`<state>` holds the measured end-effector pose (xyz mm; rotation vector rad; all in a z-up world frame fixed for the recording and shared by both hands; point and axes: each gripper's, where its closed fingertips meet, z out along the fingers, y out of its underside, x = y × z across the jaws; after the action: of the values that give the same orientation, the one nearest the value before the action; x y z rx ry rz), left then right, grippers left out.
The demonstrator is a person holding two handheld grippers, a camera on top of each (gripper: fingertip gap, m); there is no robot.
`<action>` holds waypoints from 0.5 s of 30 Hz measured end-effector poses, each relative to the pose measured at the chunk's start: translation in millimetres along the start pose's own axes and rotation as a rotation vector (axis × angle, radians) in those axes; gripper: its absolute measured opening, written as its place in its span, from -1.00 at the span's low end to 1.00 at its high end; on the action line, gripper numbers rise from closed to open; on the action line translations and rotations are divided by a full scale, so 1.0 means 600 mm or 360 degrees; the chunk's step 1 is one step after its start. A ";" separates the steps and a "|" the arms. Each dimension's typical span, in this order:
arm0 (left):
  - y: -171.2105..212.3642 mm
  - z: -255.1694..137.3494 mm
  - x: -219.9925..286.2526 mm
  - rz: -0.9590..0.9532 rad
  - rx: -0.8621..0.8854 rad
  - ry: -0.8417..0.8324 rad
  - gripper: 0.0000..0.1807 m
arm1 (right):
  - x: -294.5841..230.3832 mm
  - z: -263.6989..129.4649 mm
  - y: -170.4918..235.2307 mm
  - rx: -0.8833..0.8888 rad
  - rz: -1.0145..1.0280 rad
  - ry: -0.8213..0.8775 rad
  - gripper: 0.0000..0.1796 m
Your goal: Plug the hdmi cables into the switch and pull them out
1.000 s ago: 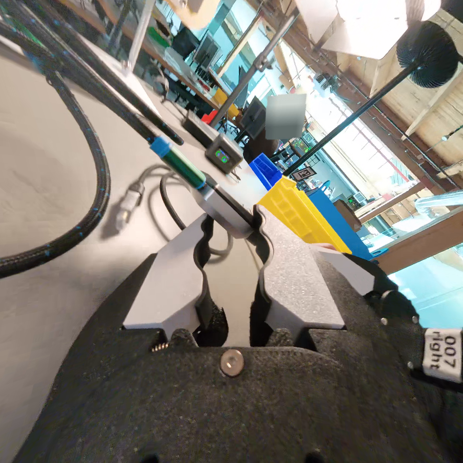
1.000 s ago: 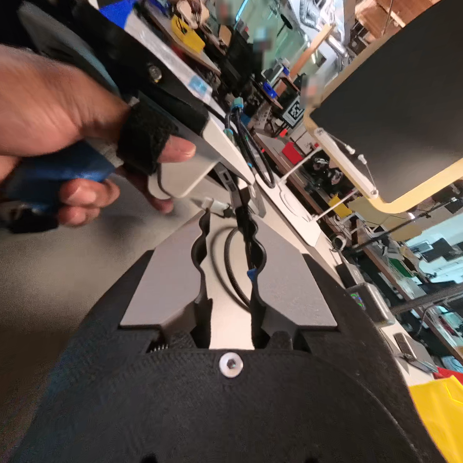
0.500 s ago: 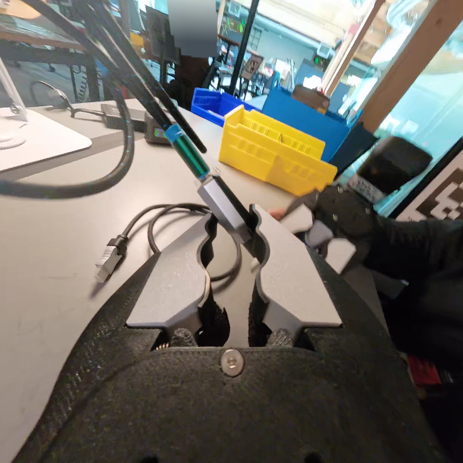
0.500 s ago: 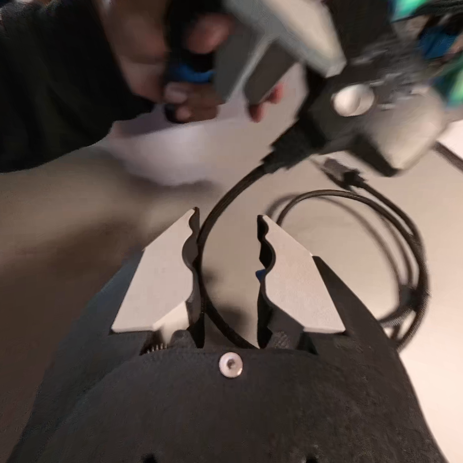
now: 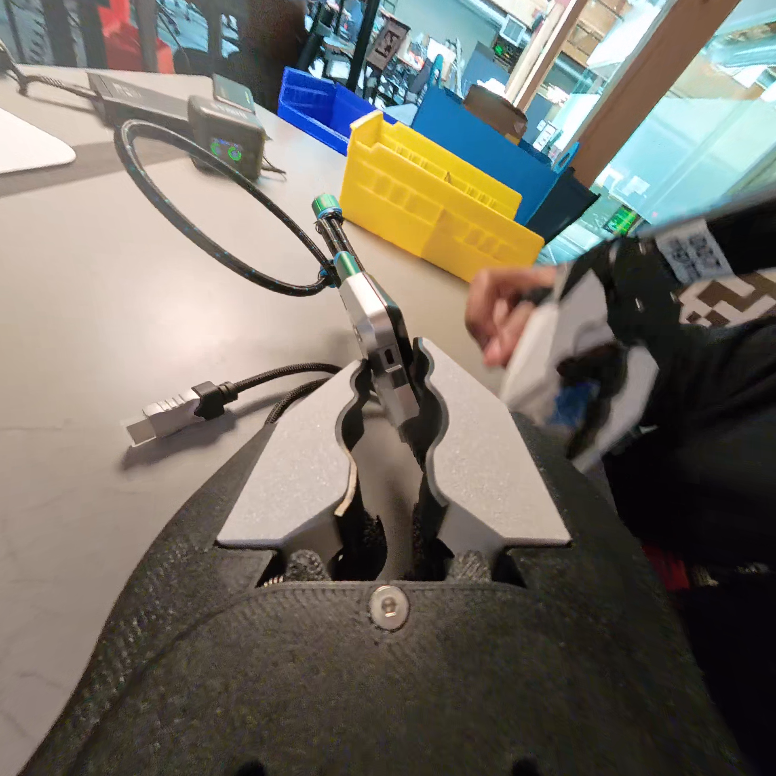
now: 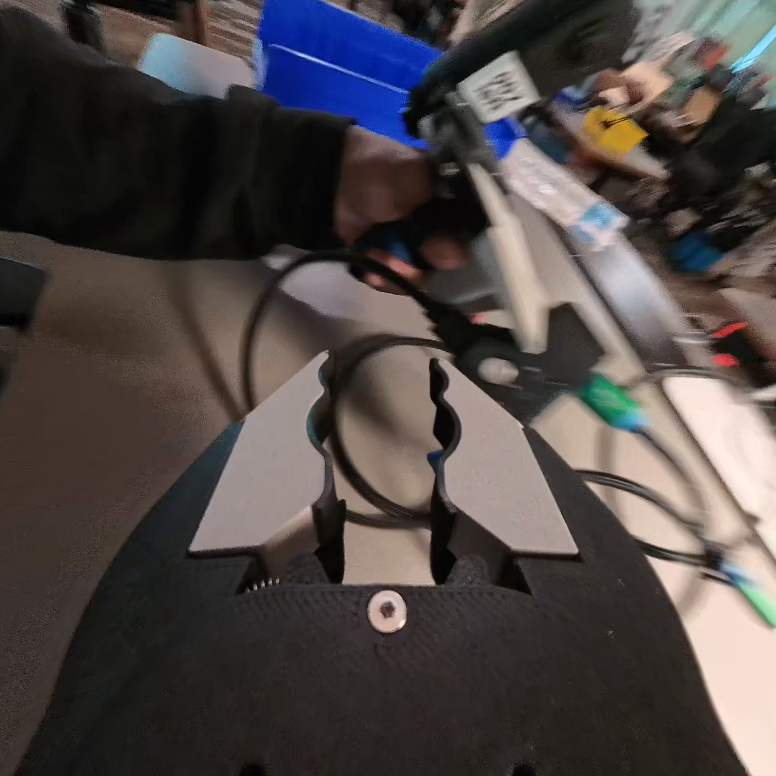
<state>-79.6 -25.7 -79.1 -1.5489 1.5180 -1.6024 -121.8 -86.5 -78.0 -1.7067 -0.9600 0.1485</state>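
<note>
Item: HDMI switch (image 5: pixel 380 336), small silver box, being held tilted above the grey table (image 5: pixel 126 302) by the left tongs (image 5: pixel 388 369), which are closing on its lower end. A green-collared cable (image 5: pixel 346 263) is sitting plugged into its top end, its braided lead (image 5: pixel 201 226) looping back across the table toward the far edge.

Item: loose HDMI cable, silver plug (image 5: pixel 168 413) lying flat on the table just left of the left tongs, unplugged.

Item: right tongs (image 6: pixel 380 369), standing parted and gripping nothing; a thin black cable (image 6: pixel 340 420) is passing between the fingers without being pinched. View blurred.

Step, as judged: one cable seated, the loose one awaiting insertion or already pulled. The next move calls for the right tongs taking the loose plug and aligning it with a free port.

Containers: yellow bin (image 5: pixel 436 218) and blue bins (image 5: pixel 319 105) at the far edge; contents not visible.
</note>
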 end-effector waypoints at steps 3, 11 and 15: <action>0.020 0.000 0.015 -0.0017 -0.0097 0.0150 -0.76 | 0.103 -0.033 0.020 -0.0070 -0.0253 0.0343 -0.51; 0.067 0.005 0.068 0.0001 -0.0298 0.0507 -0.76 | 0.086 0.001 0.089 -0.0328 -0.0713 0.0154 -0.50; 0.077 0.013 0.056 -0.0078 -0.0333 0.0466 -0.74 | 0.084 0.008 0.109 -0.0366 -0.0773 0.0219 -0.74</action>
<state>-98.5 -71.5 -107.9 -1.5183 1.8682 -1.8102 -57.4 -52.8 -117.4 -1.6113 -1.2937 -0.4069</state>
